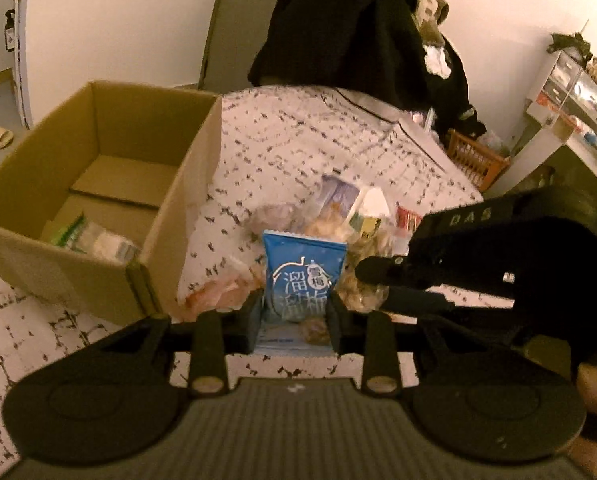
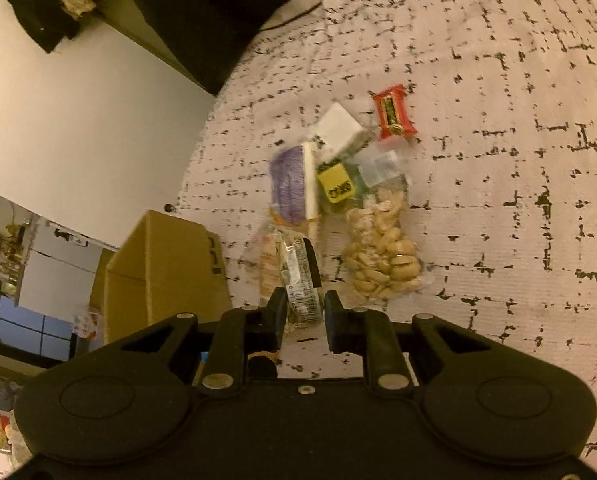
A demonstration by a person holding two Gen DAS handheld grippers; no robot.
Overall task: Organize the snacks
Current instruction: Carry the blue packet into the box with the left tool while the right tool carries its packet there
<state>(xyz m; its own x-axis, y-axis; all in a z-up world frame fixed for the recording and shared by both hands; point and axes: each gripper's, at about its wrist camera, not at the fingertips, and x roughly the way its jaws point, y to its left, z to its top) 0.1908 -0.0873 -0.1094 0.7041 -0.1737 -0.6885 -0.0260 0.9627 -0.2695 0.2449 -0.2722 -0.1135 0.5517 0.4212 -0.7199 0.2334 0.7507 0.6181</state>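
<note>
We find the left gripper (image 1: 294,312) clamped on a blue packet (image 1: 303,280). The right gripper (image 2: 305,316) is narrowed on a clear packet (image 2: 298,276). Both are over the bed (image 2: 498,200).

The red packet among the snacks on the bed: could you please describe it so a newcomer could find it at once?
Start at the patterned bedspread and find the snack pile in its middle. At the pile's far edge, beside a white box, lies the red packet. It is the only red wrapper there, with a dark label panel.

Blue packet's (image 1: 302,280) lower end — hidden behind the fingers.
</note>
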